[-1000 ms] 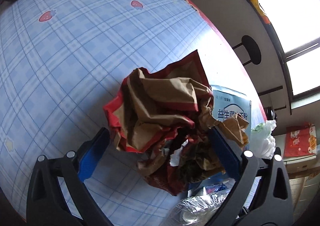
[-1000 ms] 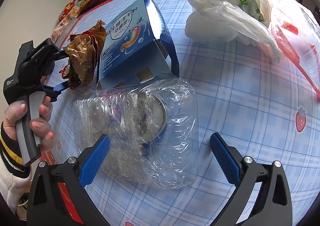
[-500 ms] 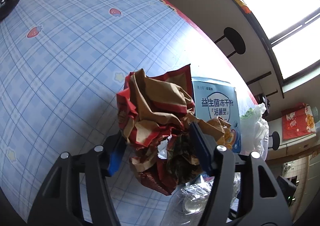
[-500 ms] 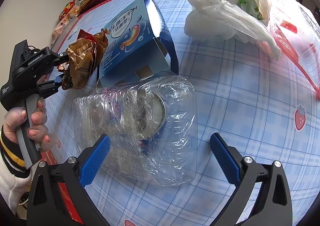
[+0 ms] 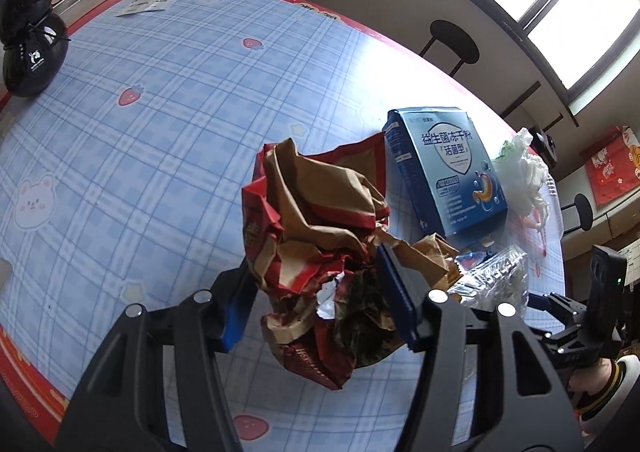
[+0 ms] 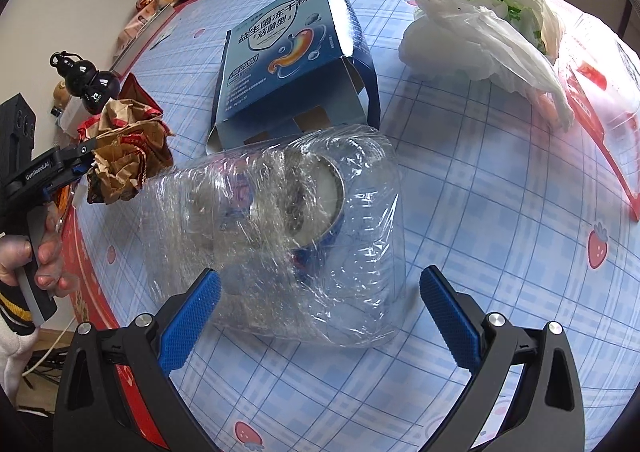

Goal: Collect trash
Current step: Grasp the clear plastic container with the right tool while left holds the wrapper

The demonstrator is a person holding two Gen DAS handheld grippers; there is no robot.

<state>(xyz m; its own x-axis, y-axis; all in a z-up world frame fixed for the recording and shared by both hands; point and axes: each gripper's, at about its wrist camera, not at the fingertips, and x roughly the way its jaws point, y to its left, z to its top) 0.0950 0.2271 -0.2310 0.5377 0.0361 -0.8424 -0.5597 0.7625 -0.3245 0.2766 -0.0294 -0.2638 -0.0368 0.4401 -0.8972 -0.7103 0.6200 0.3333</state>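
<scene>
Left gripper (image 5: 316,304): our jaws clamp a crumpled paper bag (image 5: 320,236) above the table (image 5: 160,139), just left of the blue box (image 6: 296,59) | Right gripper (image 6: 320,316): jaws wide before the plastic-wrapped can (image 6: 288,228), just in front of that box

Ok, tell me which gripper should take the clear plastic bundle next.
Right. The right gripper is open and empty, its fingers straddling the clear plastic bundle on the table. The left gripper is shut on the crumpled paper bag.

Crumpled red-brown paper bag (image 5: 320,236) held raised off the surface; clear plastic wrap (image 6: 280,236), blue box (image 6: 292,63) and white bag (image 6: 480,11) lying on it.
</scene>
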